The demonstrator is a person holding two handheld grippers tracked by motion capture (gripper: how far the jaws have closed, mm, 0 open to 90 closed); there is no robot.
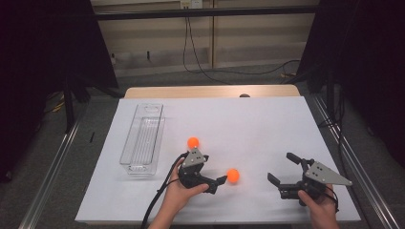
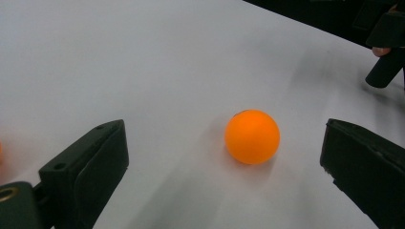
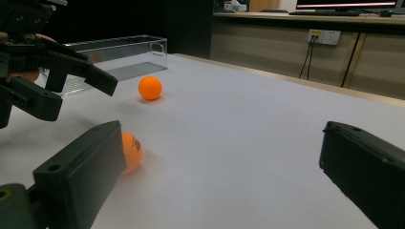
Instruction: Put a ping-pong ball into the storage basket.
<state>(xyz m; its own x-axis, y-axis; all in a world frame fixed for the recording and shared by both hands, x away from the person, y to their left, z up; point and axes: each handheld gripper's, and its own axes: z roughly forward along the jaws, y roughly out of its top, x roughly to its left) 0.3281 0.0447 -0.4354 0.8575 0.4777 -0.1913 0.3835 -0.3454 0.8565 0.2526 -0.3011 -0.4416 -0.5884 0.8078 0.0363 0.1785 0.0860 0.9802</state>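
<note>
Orange ball (image 1: 232, 175) is sitting on the white sheet (image 1: 248, 124) covering the table, just ahead of the left gripper (image 1: 220, 182), whose jaws are standing spread wide. In the left gripper view this ball (image 2: 252, 136) is lying between the two black jaws, nearer the right-hand one, touching neither. A second orange ball (image 1: 193, 142) is resting farther back on the sheet, just beyond the left gripper's grey plate and near the clear plastic tray (image 1: 142, 138), which is lying lengthwise toward the left. The right gripper (image 1: 282, 168) is hovering well apart to the right, its jaws also spread and gripping nothing. In the right gripper view both balls are showing, the nearer one (image 3: 132, 150) partly hidden behind a jaw.
</note>
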